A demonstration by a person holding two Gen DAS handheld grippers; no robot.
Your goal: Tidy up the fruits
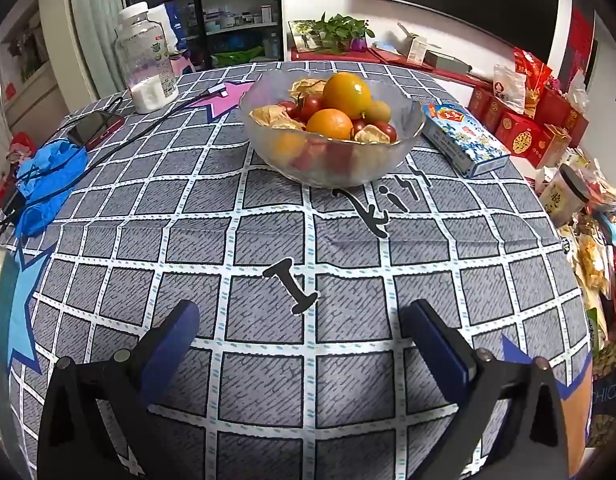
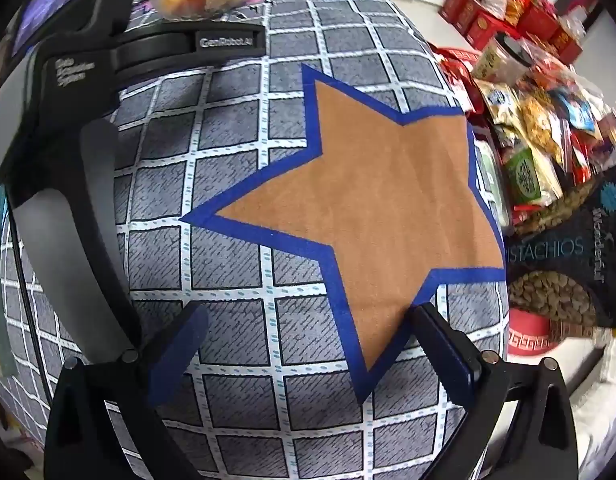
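Left wrist view gives me the clearest look at the job: the clear ribbed glass bowl (image 1: 332, 136) heaped with oranges, small red fruits, a greenish kiwi-like fruit and papery husked ones sits well ahead of my left gripper (image 1: 304, 332), straight out beyond the gap between its jaws, which stand wide apart with nothing between them but the grey checked tablecloth (image 1: 268, 240). Every fruit I can see lies in that bowl, and none lies on the cloth, so I judge the organizing either not yet begun or already finished; I cannot tell which, nor where the fruit is meant to go. Just to the right of the bowl lies a blue-and-white printed carton (image 1: 464, 138); ahead and off to the left of the jaws stand a clear plastic jar with a white lid (image 1: 146, 60), a dark phone (image 1: 94, 126) and a crumpled blue glove (image 1: 48, 176). My right gripper (image 2: 308, 344) also has its jaws spread and empty, pointing steeply down at a brown star outlined in blue (image 2: 372, 216) printed on the cloth. Only this right wrist view shows the black body of the other handheld device (image 2: 120, 52) to the left of the jaws, the bowl far ahead at the upper edge, and a bag of pistachios (image 2: 568, 252) to the right.
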